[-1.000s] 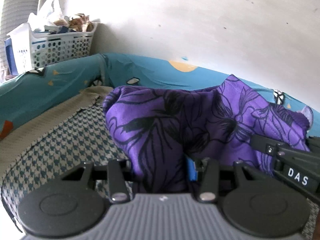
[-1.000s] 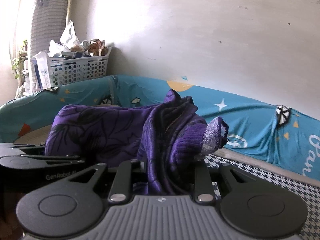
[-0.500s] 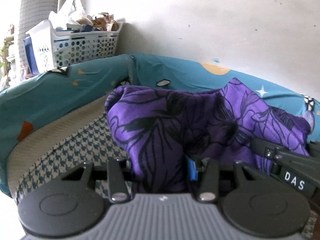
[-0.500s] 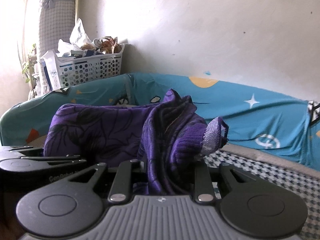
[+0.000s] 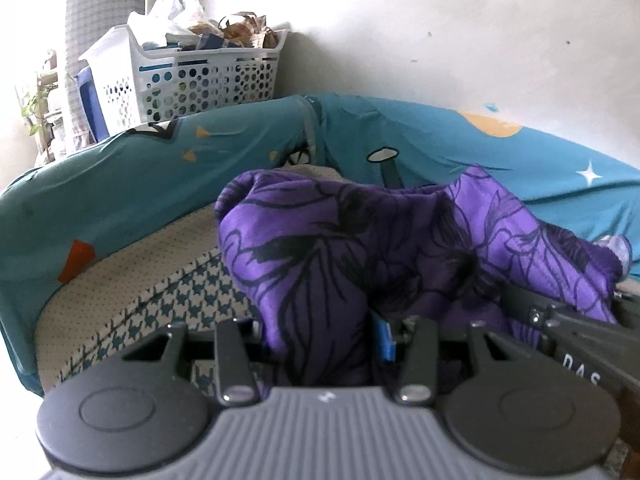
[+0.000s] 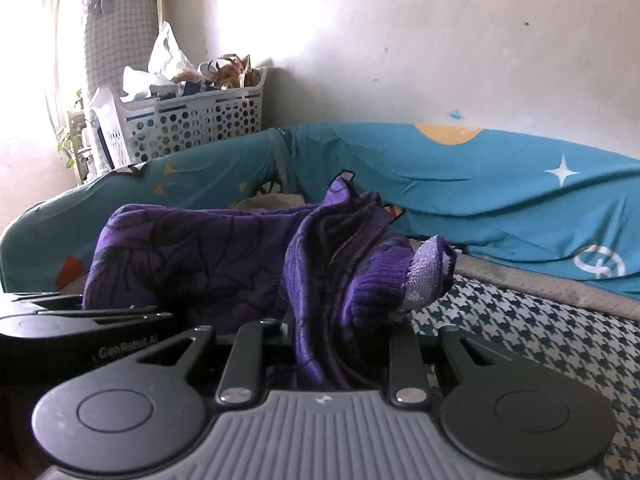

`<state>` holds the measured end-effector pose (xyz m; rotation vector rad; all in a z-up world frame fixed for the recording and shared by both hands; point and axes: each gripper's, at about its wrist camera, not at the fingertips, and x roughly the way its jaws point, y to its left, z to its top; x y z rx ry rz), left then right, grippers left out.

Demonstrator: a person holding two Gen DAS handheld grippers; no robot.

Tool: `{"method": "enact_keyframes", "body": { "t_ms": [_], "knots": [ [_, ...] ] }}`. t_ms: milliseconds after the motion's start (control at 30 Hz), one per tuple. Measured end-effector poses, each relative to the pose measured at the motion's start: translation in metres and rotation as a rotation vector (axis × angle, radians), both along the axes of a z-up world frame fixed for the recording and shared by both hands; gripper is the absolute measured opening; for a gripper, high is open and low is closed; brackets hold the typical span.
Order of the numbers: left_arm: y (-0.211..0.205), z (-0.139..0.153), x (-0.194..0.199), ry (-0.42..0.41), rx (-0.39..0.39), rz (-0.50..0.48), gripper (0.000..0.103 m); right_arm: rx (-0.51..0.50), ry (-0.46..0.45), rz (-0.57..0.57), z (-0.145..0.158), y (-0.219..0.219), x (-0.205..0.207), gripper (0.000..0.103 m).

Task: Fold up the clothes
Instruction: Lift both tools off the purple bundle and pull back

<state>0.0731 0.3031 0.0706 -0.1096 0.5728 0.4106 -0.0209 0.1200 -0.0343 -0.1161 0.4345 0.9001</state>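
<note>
Between both pairs of my jaws hangs one purple floral garment (image 5: 360,256), bunched and raised off the houndstooth mat (image 6: 540,332) that lies below and ahead of me. My left gripper (image 5: 324,340) has its jaws closed on a thick fold of the cloth, and my right gripper (image 6: 332,344) is clamped on another gather, where a ribbed cuff (image 6: 428,276) pokes out just to the right of the grip. The cloth spans from one grip to the other with little slack showing, so it reads as a doubled bundle carried in the air, not a flat sheet.

I judge this to be a carry or a fold-over, and these views cannot settle how many folds are already in it. To do it well, I would keep both grips firm and level with each other, so that the span between them stays even and no layer slips out. I would also keep the loose cuff from dragging under the bundle when it meets the mat.

Both tools point forward and nearly level, side by side and close together: the right one's body shows at the right edge of my left view. Beyond my jaws runs the teal cushion wall (image 5: 160,176), with a white laundry basket (image 6: 192,120) farther off to the left.
</note>
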Motion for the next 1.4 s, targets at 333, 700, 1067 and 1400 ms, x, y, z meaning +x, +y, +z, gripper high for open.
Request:
{"method": "enact_keyframes", "body": {
  "t_ms": [333, 700, 1067, 1400],
  "knots": [
    [0.006, -0.018, 0.014, 0.031, 0.037, 0.022, 0.043, -0.040, 0.013, -0.012, -0.018, 0.015, 0.009, 0.025],
    [0.043, -0.016, 0.006, -0.025, -0.077, 0.203, 0.082, -0.094, 0.007, -0.110, -0.026, -0.007, 0.024, 0.042],
    [0.069, -0.022, -0.007, -0.001, -0.148, 0.317, 0.083, -0.070, -0.030, -0.097, -0.007, -0.026, 0.013, 0.042],
    [0.073, -0.031, -0.008, 0.019, -0.141, 0.358, 0.088, -0.097, 0.007, -0.018, -0.025, -0.005, 0.003, 0.039]
  ]
}}
